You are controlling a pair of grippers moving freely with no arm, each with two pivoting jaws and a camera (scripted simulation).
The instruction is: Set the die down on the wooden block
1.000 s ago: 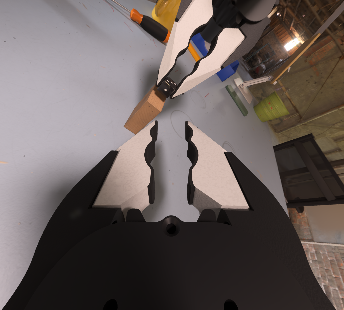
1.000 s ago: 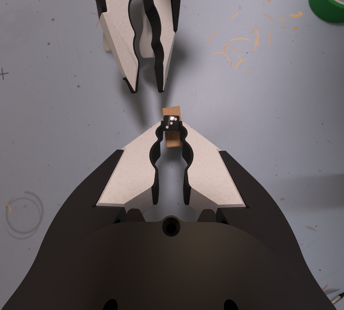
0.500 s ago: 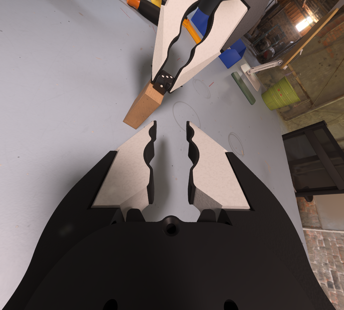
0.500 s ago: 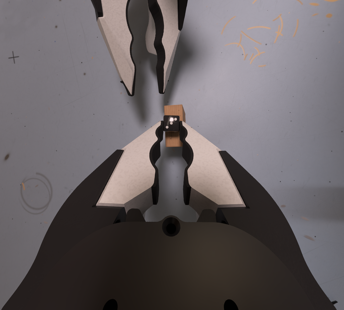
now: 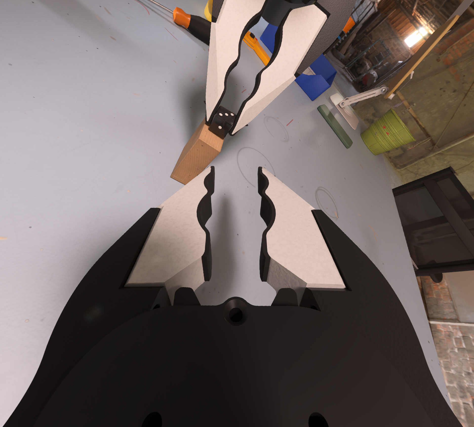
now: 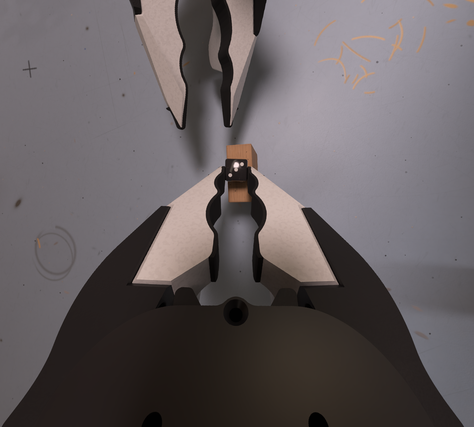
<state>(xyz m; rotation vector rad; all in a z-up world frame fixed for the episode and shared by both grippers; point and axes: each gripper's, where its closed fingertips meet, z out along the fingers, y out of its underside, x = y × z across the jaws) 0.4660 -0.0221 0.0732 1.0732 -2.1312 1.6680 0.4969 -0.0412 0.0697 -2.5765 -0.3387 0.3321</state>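
Observation:
A black die with white pips [image 6: 236, 170] is pinched between the tips of my right gripper [image 6: 236, 171], right over the top of an upright wooden block [image 6: 239, 190]. In the left wrist view the die [image 5: 222, 121] sits at the block's [image 5: 198, 154] upper end, still held by the right gripper [image 5: 221, 124]; I cannot tell whether it touches the wood. My left gripper [image 5: 235, 171] is open and empty, its tips just beside the block's lower end. It also shows in the right wrist view [image 6: 204, 119], beyond the block.
A grey table [image 5: 77, 106] carries an orange-and-black screwdriver [image 5: 184, 18], a yellow object [image 5: 208, 8], an orange-yellow tool [image 5: 256, 49], blue bins [image 5: 314, 78] and a green bar [image 5: 334, 126] beyond the block. A green bucket [image 5: 384, 133] and a dark cabinet [image 5: 436, 219] stand off the table's right side.
The right gripper has come lower with the die, closer over the block's top. The left gripper has edged a little nearer to the block and stays open.

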